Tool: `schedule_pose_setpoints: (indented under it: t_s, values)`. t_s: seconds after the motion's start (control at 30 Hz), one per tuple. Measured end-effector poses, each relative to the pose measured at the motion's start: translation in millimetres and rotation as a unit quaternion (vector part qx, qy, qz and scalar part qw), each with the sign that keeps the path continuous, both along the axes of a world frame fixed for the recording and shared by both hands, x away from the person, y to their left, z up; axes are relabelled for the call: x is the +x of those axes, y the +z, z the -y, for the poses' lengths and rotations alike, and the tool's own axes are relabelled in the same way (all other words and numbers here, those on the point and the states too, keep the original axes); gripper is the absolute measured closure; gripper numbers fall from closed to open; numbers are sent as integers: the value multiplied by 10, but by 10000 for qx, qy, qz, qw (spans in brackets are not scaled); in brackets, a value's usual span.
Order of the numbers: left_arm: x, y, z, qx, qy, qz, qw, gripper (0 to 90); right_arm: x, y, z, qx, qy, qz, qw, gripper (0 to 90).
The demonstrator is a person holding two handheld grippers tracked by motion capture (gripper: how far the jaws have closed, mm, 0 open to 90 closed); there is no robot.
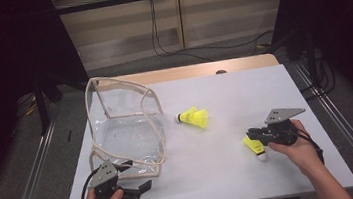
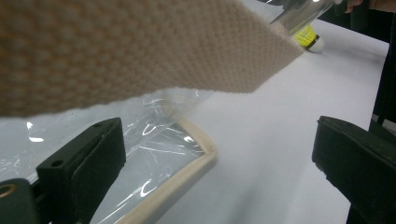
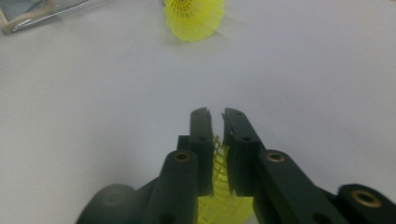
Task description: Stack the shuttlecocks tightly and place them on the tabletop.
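Note:
Two yellow shuttlecocks lie on the white table top. One shuttlecock rests near the middle, seen ahead as the far shuttlecock in the right gripper view. My right gripper at the right is shut on the mesh skirt of the second shuttlecock; the pinched skirt shows between the closed right gripper jaws. A clear bag with beige trim stands at the left. My left gripper sits at its near corner, open. The left gripper jaws stand wide apart beside the bag's edge.
A beige bag strap hangs close over the left gripper's camera. The bag's corner shows at the far left of the right gripper view. Metal rails run along both sides of the table, with cables on the floor behind it.

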State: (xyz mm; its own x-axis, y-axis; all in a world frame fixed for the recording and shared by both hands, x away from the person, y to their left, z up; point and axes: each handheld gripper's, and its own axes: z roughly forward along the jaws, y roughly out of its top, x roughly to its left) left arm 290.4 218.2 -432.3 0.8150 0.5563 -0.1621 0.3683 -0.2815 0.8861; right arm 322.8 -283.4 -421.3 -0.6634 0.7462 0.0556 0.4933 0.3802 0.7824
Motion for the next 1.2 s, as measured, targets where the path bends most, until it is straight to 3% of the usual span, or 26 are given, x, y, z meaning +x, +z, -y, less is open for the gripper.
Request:
schedule_pose_setpoints:
  t_s: [0.17,0.53,0.73,1.03,1.2]
  values:
    - [-1,-2,0,14,-5,-9,10000,28,51,30,-48,191,-51,8,9998,889]
    - [8,-10,-1,16,-20,-28,10000,28,303,38,-306,649,-371,484,9960,884]
    - [9,-11,-1,12,-18,-26,10000,28,290,-26,-299,468,-325,315,9979,838]
    - [8,-3,3,29,-1,-28,10000,28,143,-15,-148,448,-412,175,9980,710]
    - [9,-3,2,34,-3,-26,10000,28,103,26,-124,331,-250,157,9990,634]
